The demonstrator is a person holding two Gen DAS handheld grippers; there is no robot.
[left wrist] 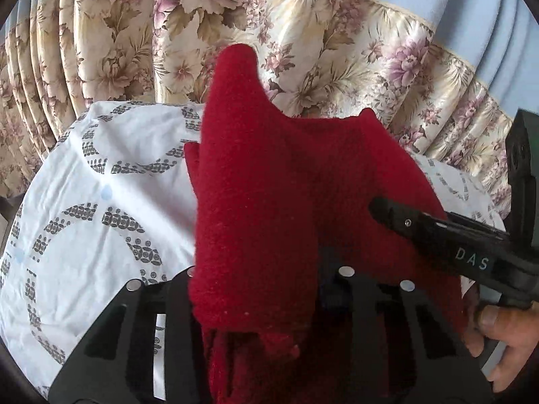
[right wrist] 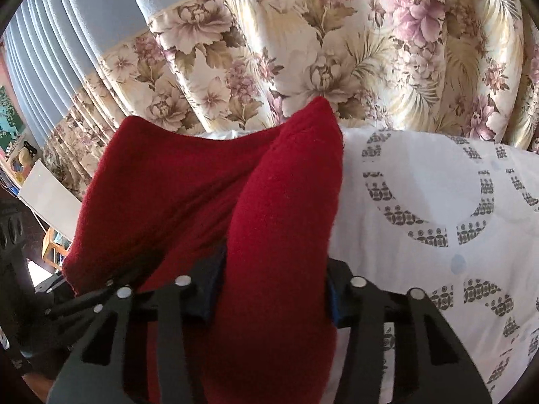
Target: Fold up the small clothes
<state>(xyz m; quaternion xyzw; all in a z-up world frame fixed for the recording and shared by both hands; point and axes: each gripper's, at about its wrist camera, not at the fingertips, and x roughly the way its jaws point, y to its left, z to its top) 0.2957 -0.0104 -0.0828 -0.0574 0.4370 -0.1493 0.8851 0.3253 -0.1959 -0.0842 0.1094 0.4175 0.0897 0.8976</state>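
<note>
The garment (left wrist: 269, 181) is a small item of deep red, fuzzy knit fabric. It is bunched and raised off the white patterned sheet (left wrist: 94, 208) that carries it. In the left wrist view one thick fold stands up to a rounded peak, with a second, lower peak to its right. In the right wrist view the garment (right wrist: 269, 208) rises near the sheet's (right wrist: 438, 202) far edge, with another raised fold to its left.

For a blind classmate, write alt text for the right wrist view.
The right gripper pinches a bunched fold of a red knit garment, raised above a white patterned sheet. Floral curtains hang behind.
</note>
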